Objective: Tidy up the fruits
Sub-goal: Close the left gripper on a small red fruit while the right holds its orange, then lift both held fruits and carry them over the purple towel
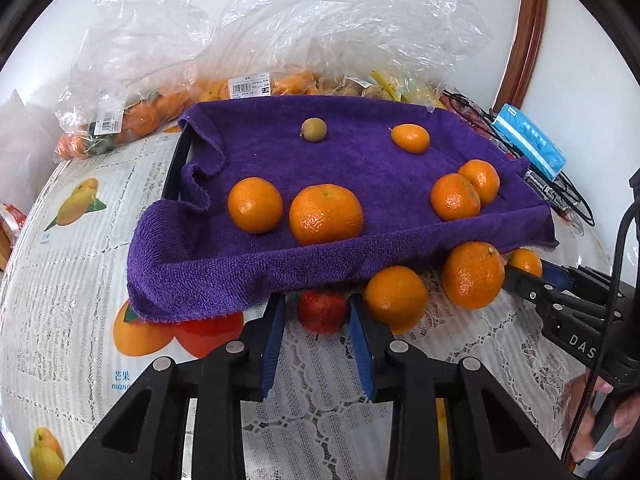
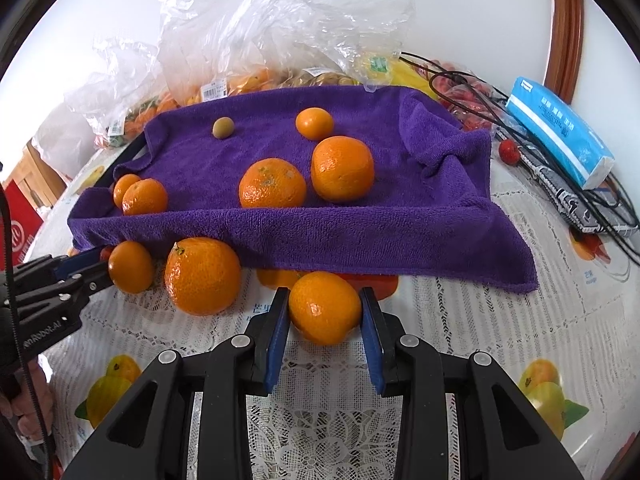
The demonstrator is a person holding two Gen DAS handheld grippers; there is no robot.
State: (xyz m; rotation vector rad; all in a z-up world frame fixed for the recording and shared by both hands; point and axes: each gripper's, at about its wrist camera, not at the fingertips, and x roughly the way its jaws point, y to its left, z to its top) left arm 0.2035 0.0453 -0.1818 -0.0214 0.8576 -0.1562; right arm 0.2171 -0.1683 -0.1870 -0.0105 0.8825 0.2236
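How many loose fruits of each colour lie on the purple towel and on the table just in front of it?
Orange fruits: 8
Brownish fruit: 1
Red fruit: 1
Total: 10

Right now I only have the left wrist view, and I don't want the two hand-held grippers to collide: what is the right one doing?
Observer: The right hand-held gripper has its fingers either side of an orange on the tablecloth, in front of the purple towel.
Operator: Is it gripped?
Observer: I cannot tell; the pads sit right at its sides.
Operator: Anything loose beyond the towel?
Observer: A small red fruit lies by the blue tissue pack, among black cables.
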